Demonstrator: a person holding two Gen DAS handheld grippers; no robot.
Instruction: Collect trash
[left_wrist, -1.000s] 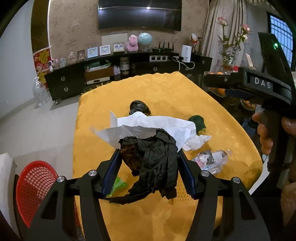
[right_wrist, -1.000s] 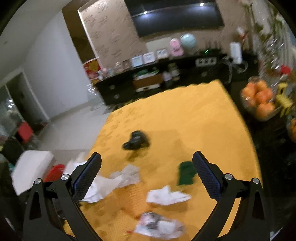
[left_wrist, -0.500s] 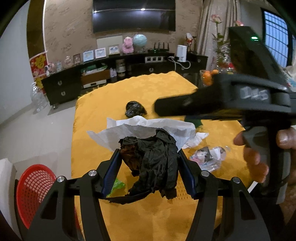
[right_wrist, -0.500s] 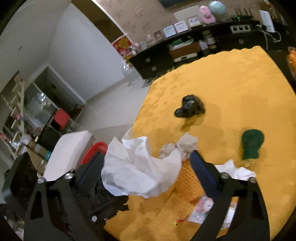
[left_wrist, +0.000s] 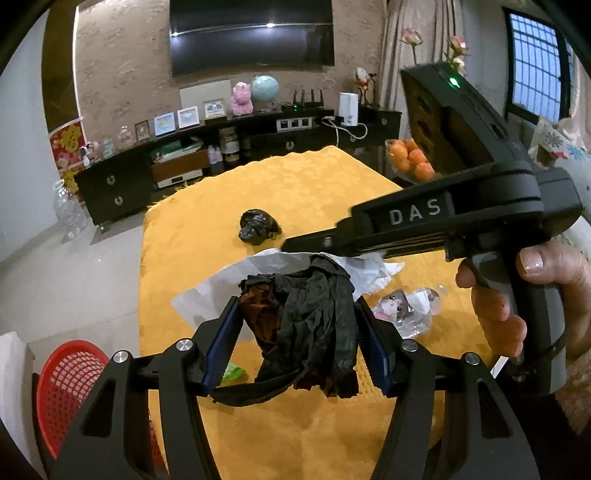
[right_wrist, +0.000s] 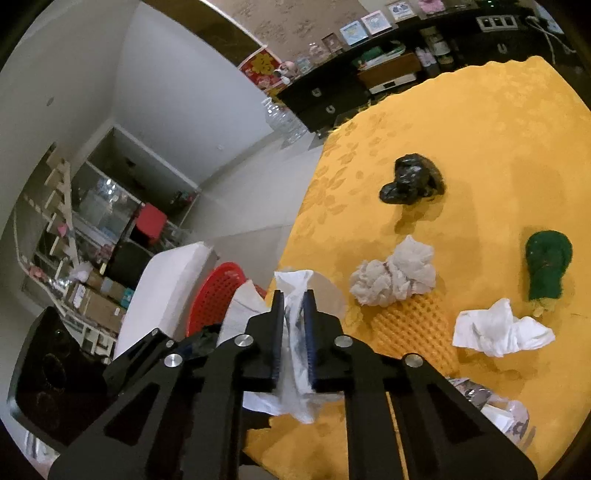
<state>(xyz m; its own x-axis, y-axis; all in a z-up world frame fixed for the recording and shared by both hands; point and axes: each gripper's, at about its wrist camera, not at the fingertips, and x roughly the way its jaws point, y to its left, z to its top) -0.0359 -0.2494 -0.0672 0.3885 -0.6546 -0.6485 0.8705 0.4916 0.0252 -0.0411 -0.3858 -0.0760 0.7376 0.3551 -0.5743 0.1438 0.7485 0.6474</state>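
Observation:
My left gripper (left_wrist: 295, 314) is shut on a crumpled black plastic wad (left_wrist: 310, 317), held above the yellow table (left_wrist: 295, 184). A sheet of white paper (left_wrist: 214, 291) sticks out behind the wad. My right gripper (right_wrist: 293, 299), held by a hand (left_wrist: 495, 314), reaches in from the right. It is shut on that white paper (right_wrist: 295, 280), which is pinched flat between its pads. Loose on the table lie another black wad (right_wrist: 412, 181), a grey tissue ball (right_wrist: 391, 277), a white tissue (right_wrist: 498, 328) and a clear wrapper (left_wrist: 402, 310).
A red mesh basket (left_wrist: 66, 387) stands on the floor by the table's near left corner. A green object (right_wrist: 546, 266) and an orange foam net (right_wrist: 413, 325) lie on the cloth. A bowl of oranges (left_wrist: 410, 158) sits at the far right, with a dark sideboard (left_wrist: 118, 184) beyond.
My right gripper swung left and down over the white paper, and its jaws went from wide open to shut on the sheet. The left gripper kept still with its black wad.

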